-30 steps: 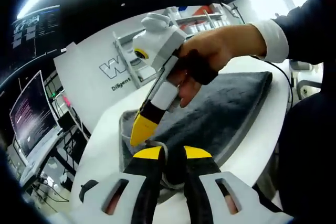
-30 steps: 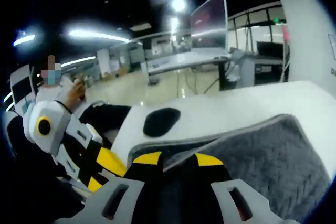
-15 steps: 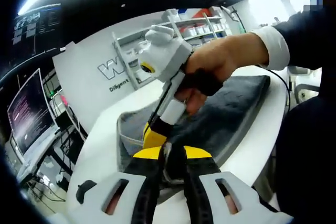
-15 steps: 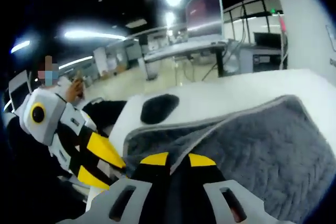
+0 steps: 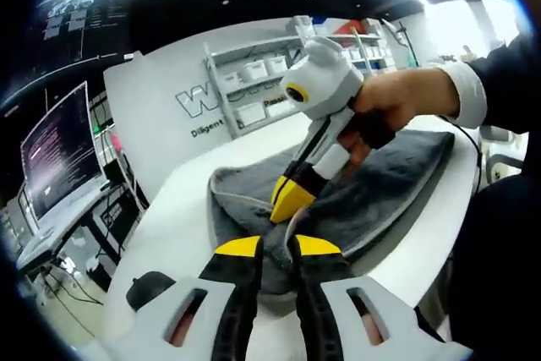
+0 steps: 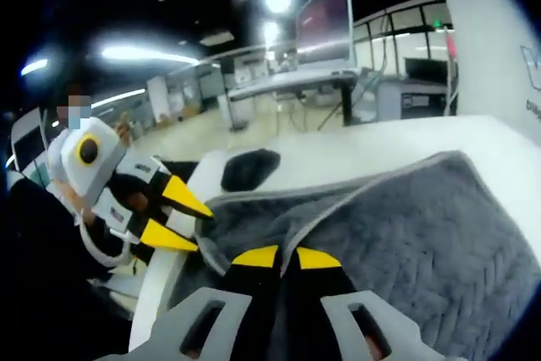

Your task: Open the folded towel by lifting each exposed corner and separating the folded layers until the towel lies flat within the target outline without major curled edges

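- The grey towel (image 5: 372,183) lies folded on the white tabletop (image 5: 173,217).
- The right hand-held gripper (image 5: 292,199) pinches its top layer; the left hand-held gripper (image 5: 275,247) looks closed on the near edge.
- Pulling unevenly could bunch both layers together.

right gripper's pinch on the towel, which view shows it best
The left gripper view: the right gripper shows whole from the side, its yellow tips shut on the towel edge. The right gripper view shows its own tips closed on a raised fold, up close.
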A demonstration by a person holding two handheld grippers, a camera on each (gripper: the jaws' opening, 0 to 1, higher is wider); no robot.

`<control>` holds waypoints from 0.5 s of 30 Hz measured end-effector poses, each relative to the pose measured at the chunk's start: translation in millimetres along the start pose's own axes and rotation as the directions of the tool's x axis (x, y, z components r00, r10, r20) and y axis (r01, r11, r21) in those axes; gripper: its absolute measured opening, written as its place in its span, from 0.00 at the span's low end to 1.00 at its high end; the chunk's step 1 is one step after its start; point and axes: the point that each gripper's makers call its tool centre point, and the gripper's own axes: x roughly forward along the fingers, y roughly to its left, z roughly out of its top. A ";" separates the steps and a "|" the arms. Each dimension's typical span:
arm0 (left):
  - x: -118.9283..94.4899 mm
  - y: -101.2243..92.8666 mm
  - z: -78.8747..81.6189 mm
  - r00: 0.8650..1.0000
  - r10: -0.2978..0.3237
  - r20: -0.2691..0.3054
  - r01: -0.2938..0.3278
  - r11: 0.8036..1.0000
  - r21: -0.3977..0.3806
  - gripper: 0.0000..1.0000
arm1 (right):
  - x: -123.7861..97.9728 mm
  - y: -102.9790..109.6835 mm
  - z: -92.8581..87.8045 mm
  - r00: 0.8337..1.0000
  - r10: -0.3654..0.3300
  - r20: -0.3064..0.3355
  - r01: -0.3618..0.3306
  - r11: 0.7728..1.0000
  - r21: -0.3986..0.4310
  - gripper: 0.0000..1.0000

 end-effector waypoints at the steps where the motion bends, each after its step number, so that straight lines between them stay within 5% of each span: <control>1: -1.0 1.1 0.2 1.000 0.003 0.003 -0.003 1.000 -0.004 0.14 | -1.6 0.2 0.1 1.000 -0.002 0.003 0.002 1.000 0.001 0.01; 15: -0.2 14.6 -13.3 0.998 0.046 -0.047 -0.047 0.999 -0.010 0.10 | -19.8 -6.1 2.0 0.999 -0.039 0.031 0.038 0.999 0.007 0.00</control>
